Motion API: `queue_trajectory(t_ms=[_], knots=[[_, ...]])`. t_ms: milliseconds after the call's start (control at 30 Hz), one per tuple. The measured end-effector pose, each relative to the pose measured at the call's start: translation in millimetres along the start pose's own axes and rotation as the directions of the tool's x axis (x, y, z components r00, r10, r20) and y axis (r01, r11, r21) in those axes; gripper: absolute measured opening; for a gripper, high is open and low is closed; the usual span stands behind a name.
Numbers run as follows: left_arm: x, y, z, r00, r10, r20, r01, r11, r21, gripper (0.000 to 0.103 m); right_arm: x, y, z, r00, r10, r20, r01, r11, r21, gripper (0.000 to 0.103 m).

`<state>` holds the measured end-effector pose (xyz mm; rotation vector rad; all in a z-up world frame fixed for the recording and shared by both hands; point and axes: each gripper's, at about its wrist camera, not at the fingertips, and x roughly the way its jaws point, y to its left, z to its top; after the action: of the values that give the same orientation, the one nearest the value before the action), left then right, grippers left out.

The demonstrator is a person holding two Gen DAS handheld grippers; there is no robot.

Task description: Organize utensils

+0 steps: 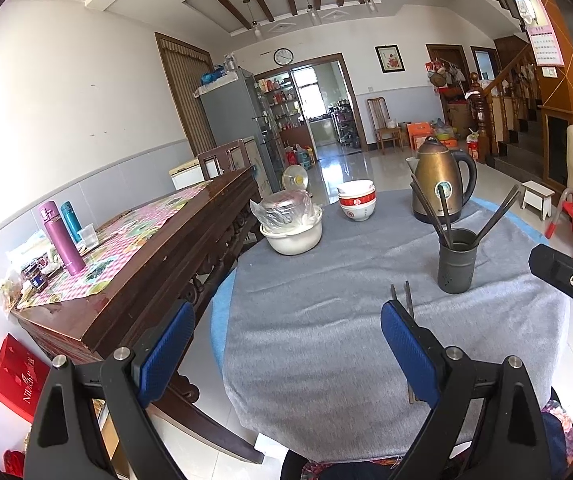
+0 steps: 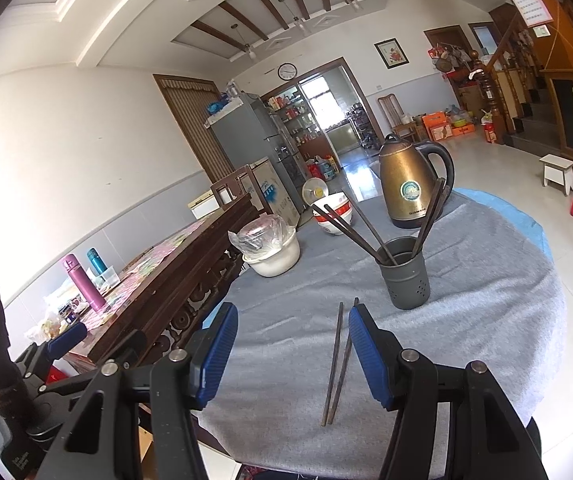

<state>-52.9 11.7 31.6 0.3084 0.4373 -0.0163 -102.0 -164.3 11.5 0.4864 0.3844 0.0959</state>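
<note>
Both tongs, left (image 1: 286, 344) and right (image 2: 292, 350), are hanging apart over the desk (image 2: 486, 320). Two chopsticks (image 2: 336, 364) are lying near the holder (image 2: 408, 280), which is holding more.

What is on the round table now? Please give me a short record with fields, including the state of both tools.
surface: round table with grey cloth
loose utensils: pair of chopsticks lying flat on the cloth, side by side
holder: dark cup upright, several chopsticks standing in it
behind holder: bronze kettle
other dishes: stacked bowls; white pot with plastic-wrapped bowl on top
left tool: open, holding nothing
right tool: open, holding nothing, above the loose pair
task state: loose pair not yet in the dark cup
</note>
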Motion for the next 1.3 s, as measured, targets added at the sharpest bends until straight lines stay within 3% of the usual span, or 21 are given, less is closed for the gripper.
queue_trajectory(t_ms=[1300], knots=[[19,11,-20,0.997,-0.007,-0.079,0.004,0.999,-0.043,0.094,12,8,-17,0.999,0.012,-0.046,-0.013,1.0,-0.022,0.062]])
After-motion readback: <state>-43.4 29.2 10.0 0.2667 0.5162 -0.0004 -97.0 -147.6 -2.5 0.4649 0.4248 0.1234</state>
